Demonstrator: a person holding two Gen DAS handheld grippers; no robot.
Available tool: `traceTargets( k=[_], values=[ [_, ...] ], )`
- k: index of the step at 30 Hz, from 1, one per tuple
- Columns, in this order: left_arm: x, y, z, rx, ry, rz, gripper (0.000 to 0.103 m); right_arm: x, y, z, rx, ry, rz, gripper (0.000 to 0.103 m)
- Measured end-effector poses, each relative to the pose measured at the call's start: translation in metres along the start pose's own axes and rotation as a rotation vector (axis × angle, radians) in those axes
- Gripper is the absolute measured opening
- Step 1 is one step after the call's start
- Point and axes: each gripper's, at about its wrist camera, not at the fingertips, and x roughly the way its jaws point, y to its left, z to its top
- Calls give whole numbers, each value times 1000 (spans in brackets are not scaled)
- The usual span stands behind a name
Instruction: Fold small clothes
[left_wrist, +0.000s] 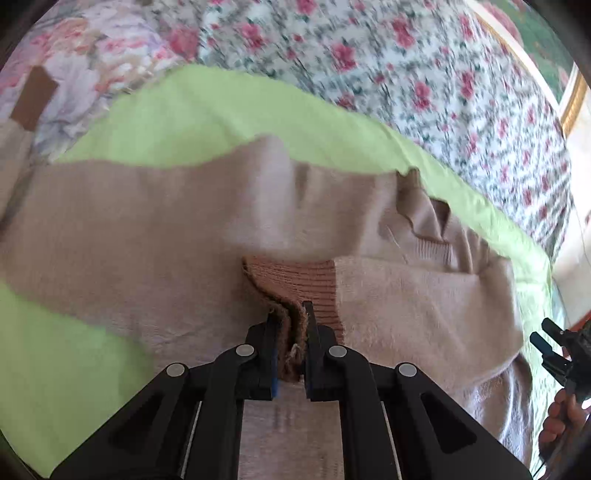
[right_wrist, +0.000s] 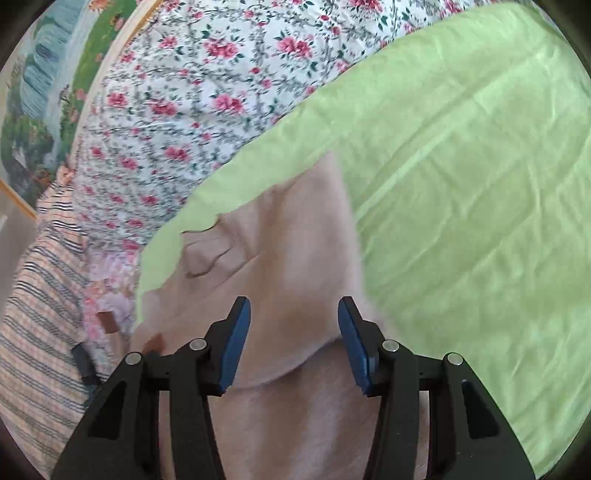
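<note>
Ahead of both sets of fingers lay the bed, its floral bedspread (left_wrist: 424, 74) covered by a lime-green sheet (right_wrist: 461, 184), and on that sheet your beige sweater (left_wrist: 147, 221) was spread across nearly the whole width in front of the left fingers. I'd judge you were partway through the fold: one sleeve already lay doubled over the body just beyond and to the right of the left fingers, while the body itself had not yet been folded and the neckline (left_wrist: 424, 218) remained loose and rumpled further right.

Your left gripper (left_wrist: 291, 325) was clamped on the darker ribbed cuff (left_wrist: 295, 284), with the knit edge pinched up between the two fingers. Your right gripper (right_wrist: 294, 332) hung with its fingers spread wide and nothing between them, hovering just over a curved sweater edge directly below.

The left view alone showed the cuff grip and, at its far right edge, the right gripper with your hand (left_wrist: 557, 424) beneath it. It also caught a second brown cuff (left_wrist: 31, 98) far out to the left, off the sheet. The right view alone showed a striped cloth (right_wrist: 40, 295) well to the left of its fingers, and the wide bare stretch of green sheet to their right.
</note>
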Motion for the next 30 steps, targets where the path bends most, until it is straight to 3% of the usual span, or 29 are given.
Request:
traceTargets(
  k=[4,8,9,10,14,20,23,25,28,30],
  values=[
    [0,0,-3,15,-16,7,8,27,-13,21,-5,42,-36,51],
    [1,-5,-4,22,-15,16,8,63,-11,26,-57,127,-15,51],
    [0,-5,-4,22,-11,16,8,70,-7,26,-96,155,-13,35],
    [-2,-4,-4,26,-12,15,8,70,-4,28,-138,155,-38,9],
    [-8,-25,-1,73,-35,-33,8,48,-18,50,-163,61,-89,8],
    [17,-48,-5,134,2,-2,8,64,-42,49,-141,118,-165,9],
    [14,-43,-7,137,1,-11,8,37,-26,49,-171,18,-245,16],
    [11,-40,-10,134,-2,-23,8,28,-5,46,-219,-17,-178,16],
    [12,-39,-14,146,11,-9,9,46,11,33,-272,89,-110,19],
    [11,-37,-15,143,19,-10,11,64,1,25,-274,158,-206,19]
  ],
)
